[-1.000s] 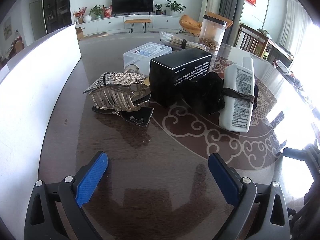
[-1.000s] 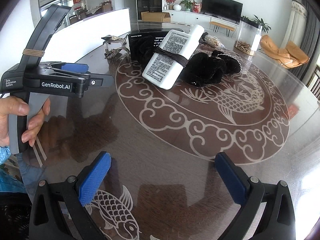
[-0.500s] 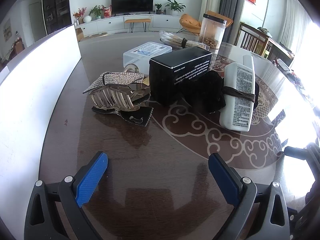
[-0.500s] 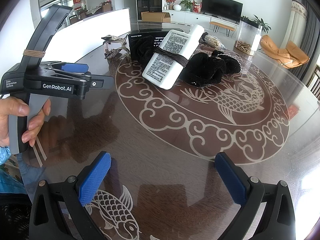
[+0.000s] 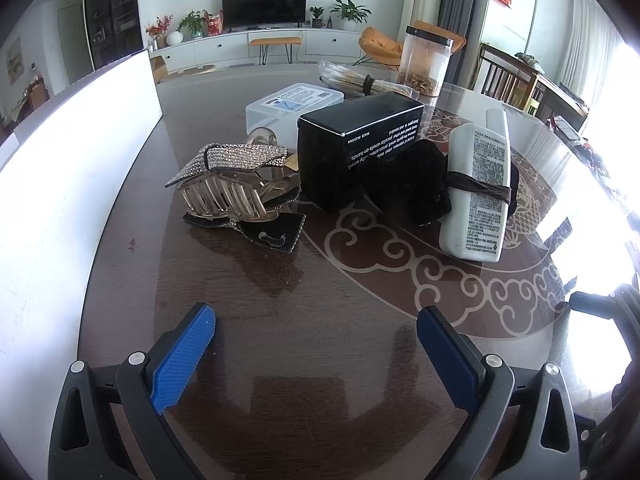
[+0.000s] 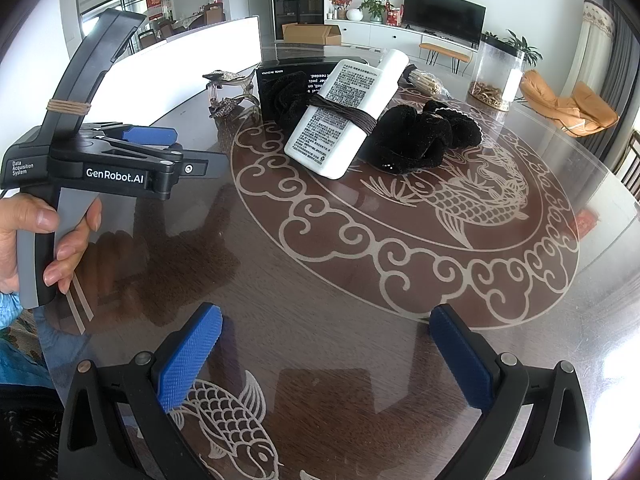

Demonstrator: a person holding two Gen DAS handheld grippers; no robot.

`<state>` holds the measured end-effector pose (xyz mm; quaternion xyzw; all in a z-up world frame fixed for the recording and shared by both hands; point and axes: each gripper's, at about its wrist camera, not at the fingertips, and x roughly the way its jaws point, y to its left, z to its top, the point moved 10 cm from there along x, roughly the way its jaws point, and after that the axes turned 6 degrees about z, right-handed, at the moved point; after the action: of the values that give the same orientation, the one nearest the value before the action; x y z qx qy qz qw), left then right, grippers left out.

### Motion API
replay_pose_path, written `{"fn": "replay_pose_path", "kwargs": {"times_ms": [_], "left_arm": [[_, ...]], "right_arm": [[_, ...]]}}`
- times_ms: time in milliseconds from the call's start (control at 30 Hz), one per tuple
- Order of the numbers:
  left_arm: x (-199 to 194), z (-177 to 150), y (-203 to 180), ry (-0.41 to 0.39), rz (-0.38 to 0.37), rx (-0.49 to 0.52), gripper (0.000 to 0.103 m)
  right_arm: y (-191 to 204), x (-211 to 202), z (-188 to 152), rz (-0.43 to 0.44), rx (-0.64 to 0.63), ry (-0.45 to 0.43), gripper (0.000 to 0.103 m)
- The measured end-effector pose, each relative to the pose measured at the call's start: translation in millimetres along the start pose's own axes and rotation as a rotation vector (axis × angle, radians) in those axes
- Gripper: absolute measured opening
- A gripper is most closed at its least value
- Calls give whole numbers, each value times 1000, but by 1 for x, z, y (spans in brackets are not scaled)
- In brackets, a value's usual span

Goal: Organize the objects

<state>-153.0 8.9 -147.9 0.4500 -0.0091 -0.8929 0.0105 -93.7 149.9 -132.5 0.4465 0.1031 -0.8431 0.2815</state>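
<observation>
Basically glossy dark table with koi inlay, living room behind; left gripper and right gripper both spread wide, empty

**Count of things lying on the surface**

Two hair claw clips are lying together. One black box is standing behind them. One white bottle is leaning there, with one brown band wrapping it. One clear lidded box, one bundle of sticks and one clear jar are sitting farther back. The black scrunchies are bunching too closely for counting.
</observation>
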Motion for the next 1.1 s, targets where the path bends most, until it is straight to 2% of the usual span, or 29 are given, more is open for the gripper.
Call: {"fn": "replay_pose_path", "kwargs": {"times_ms": [433, 600, 800, 1100], "left_arm": [[1, 1, 0, 2, 4, 5, 103], [3, 0, 0, 7, 21, 19, 103], [4, 0, -2, 13, 40, 43, 103], [3, 0, -2, 13, 41, 44, 103]], "right_arm": [[2, 2, -1, -1, 1, -1, 103], [1, 9, 8, -36, 57, -5, 103], [-60, 10, 19, -194, 275, -25, 103], [-119, 24, 48, -268, 376, -32, 103]]}}
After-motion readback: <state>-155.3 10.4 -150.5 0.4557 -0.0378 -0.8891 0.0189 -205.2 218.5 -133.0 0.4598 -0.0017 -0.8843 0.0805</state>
